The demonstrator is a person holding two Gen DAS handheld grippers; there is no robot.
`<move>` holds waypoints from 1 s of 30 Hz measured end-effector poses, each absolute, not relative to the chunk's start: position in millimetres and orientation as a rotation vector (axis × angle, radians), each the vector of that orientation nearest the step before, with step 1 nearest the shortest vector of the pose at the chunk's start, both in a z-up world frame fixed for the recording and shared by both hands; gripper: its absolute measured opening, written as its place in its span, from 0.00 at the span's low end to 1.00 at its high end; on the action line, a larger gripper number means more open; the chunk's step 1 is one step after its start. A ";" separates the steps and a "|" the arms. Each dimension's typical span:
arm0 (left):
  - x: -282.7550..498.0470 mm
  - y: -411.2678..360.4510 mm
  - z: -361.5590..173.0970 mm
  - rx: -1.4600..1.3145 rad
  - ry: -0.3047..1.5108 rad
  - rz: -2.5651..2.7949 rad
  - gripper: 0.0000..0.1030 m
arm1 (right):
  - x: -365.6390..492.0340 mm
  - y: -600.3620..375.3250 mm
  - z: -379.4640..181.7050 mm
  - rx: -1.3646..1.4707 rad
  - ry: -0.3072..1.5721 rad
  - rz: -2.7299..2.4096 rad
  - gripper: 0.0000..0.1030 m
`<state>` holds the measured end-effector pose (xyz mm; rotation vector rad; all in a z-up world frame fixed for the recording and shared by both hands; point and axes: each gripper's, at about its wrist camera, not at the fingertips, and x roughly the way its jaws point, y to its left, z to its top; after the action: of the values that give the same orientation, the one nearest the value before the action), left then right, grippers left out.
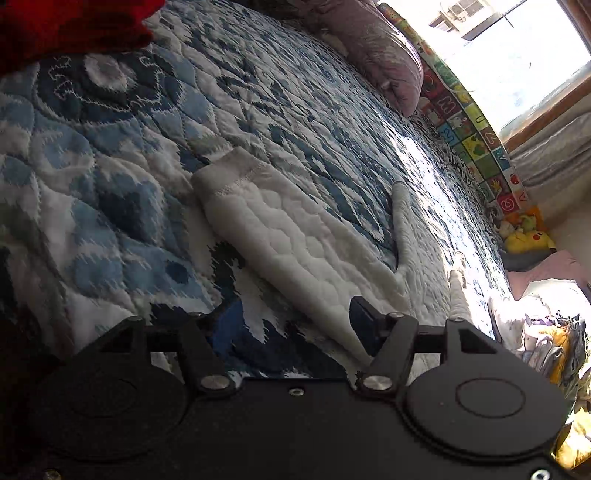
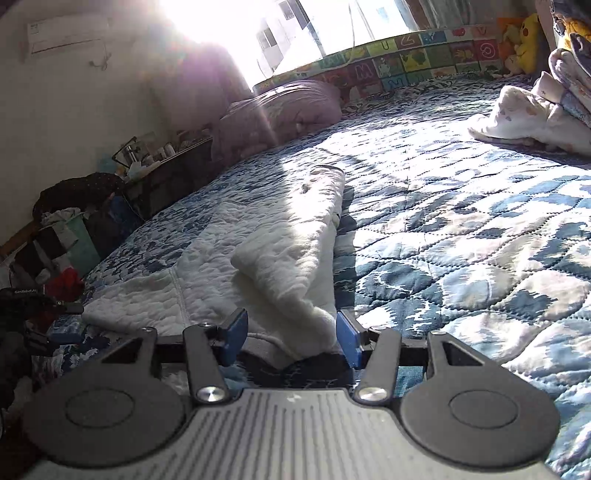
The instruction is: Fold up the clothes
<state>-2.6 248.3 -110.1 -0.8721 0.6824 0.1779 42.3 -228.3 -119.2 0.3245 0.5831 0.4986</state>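
Note:
A white quilted garment (image 1: 291,236) lies on the blue-and-white bedspread (image 1: 110,192). One long narrow part runs toward my left gripper (image 1: 295,321). That gripper is open and low over the bed, and the garment's near end lies between its blue pads, close to the right pad (image 1: 360,315). In the right wrist view the garment (image 2: 207,266) has a folded layer (image 2: 295,236) lying on top of it. The tip of this layer reaches into my open right gripper (image 2: 291,334) and touches the right pad (image 2: 347,339).
A pink duvet (image 2: 280,110) and an alphabet foam mat (image 2: 406,55) line the window side. A stack of clothes (image 2: 535,107) and a yellow plush toy (image 1: 528,238) sit at the bed's far corner. Red cloth (image 1: 66,26) lies at the upper left. A cluttered table (image 2: 155,158) stands beside the bed.

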 end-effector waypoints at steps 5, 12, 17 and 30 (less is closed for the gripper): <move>-0.7 263.0 -110.6 -0.929 0.643 0.238 0.42 | 45.8 -256.3 -140.9 0.427 0.607 0.417 0.52; 24.1 209.9 -56.1 -0.618 0.550 0.087 0.08 | 43.7 -262.1 -140.6 0.466 0.564 0.462 0.53; 37.9 126.6 -11.9 -0.269 0.468 -0.042 0.07 | 49.9 -256.9 -126.0 0.530 0.535 0.541 0.53; 65.8 -50.4 -41.7 0.316 0.422 -0.304 0.07 | 84.4 -258.5 -91.2 0.796 0.447 0.695 0.71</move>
<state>65.8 -50.4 -41.7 0.3162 0.4219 -0.3041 84.4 -258.5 -91.2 0.7962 0.4472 0.6954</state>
